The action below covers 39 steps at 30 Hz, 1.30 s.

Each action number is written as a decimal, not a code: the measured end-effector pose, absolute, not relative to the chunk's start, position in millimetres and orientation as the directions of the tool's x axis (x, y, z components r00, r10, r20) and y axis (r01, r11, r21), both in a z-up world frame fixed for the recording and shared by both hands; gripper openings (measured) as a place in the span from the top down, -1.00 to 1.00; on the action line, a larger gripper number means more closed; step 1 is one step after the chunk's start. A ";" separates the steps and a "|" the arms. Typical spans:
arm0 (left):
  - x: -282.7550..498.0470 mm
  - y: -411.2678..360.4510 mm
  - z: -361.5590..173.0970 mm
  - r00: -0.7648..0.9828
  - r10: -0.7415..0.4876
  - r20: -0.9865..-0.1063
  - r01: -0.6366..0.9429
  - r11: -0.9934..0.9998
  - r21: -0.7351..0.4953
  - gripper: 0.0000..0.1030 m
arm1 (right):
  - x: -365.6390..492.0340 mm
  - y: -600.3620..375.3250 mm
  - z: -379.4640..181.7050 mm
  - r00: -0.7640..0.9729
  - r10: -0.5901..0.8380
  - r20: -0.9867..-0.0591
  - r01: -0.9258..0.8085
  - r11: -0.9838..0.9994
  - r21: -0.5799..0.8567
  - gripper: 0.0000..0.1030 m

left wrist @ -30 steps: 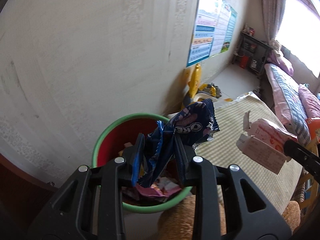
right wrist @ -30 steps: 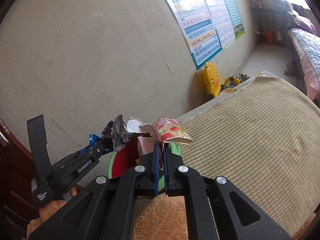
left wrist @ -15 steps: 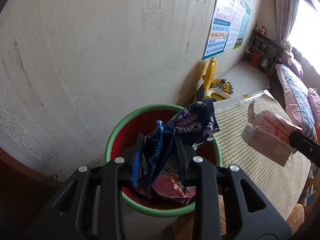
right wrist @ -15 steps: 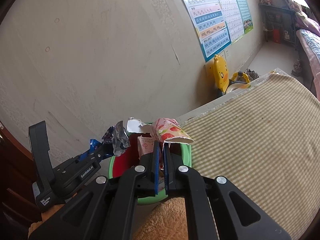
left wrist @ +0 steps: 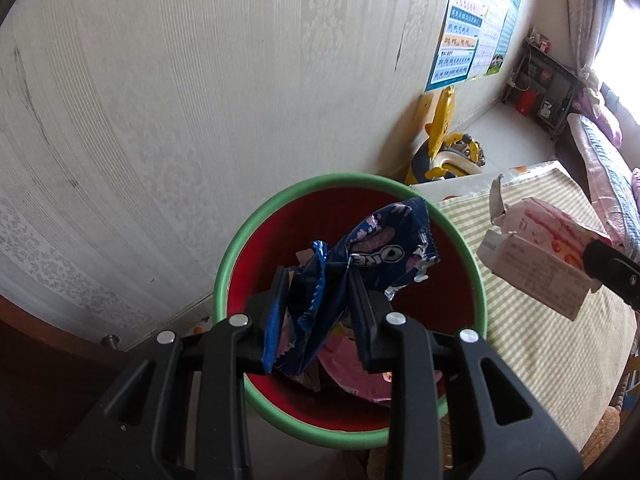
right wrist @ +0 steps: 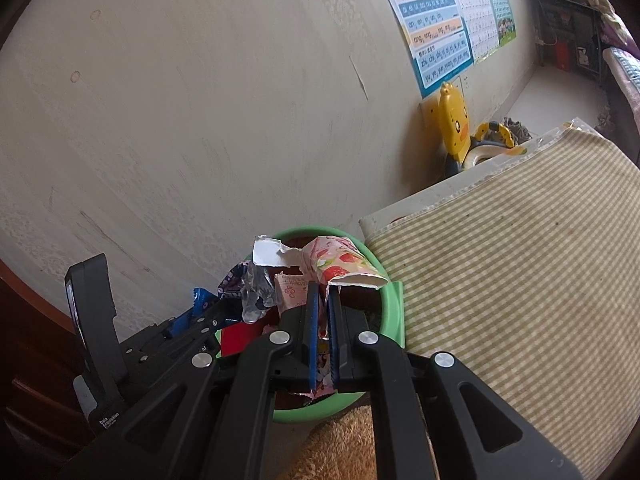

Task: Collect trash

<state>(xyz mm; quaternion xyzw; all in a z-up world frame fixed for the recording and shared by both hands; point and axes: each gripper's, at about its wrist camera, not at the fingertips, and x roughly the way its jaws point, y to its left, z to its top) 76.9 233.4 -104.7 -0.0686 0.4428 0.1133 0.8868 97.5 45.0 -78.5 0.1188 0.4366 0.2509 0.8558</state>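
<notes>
Your left claw (left wrist: 316,280) is closed on a crumpled blue cookie wrapper (left wrist: 360,256). The 2 fingers (left wrist: 276,300) pinch the wrapper's lower half, and the upper half fans out toward 1 o'clock in the left wrist view. The wrapper hangs directly over the open mouth of the waste bin (left wrist: 256,240), a red bucket with a green rim. More pink and dark wrappers (left wrist: 356,372) lie inside the bin at 6 o'clock of its floor.

Your right claw (right wrist: 323,300) is clamped nearly flat on a torn pink carton (right wrist: 340,264) printed with strawberries. Only a thin gap remains between the blue pads (right wrist: 313,320), and the carton's lower edge shows through below them. The carton's torn white flap (right wrist: 268,252) stands at 11 o'clock from the claw tips. In the right wrist view the carton sits over the rim of the bin (right wrist: 394,312), on its 3 o'clock side. In the left wrist view the same carton (left wrist: 536,256) appears at 3 o'clock, over the bin's edge, above the striped cloth.

The bin stands against the wall (left wrist: 200,100), just beside a surface covered with the green-striped cloth (right wrist: 520,260). A yellow duck-shaped child seat (right wrist: 456,120) stands on the floor at 1 o'clock, below a wall chart (right wrist: 436,28).
</notes>
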 end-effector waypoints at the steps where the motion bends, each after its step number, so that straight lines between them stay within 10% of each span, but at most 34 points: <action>1: 78.2 233.6 -106.5 0.578 0.142 -0.804 -0.263 0.965 -0.019 0.45 | 99.0 46.8 -80.5 0.488 0.533 -0.691 -0.324 0.846 0.424 0.87; 13: 75.7 234.8 -97.9 0.612 0.175 -0.771 -0.317 0.948 -0.036 -0.62 | 91.2 33.6 -69.5 0.554 0.539 -0.634 -0.312 0.841 0.442 -0.10; 39: 24.7 11.7 31.8 0.821 -0.107 -0.560 0.101 0.994 -0.042 -0.89 | -33.9 -179.8 39.1 0.905 0.217 -0.367 -0.083 0.934 0.348 -0.86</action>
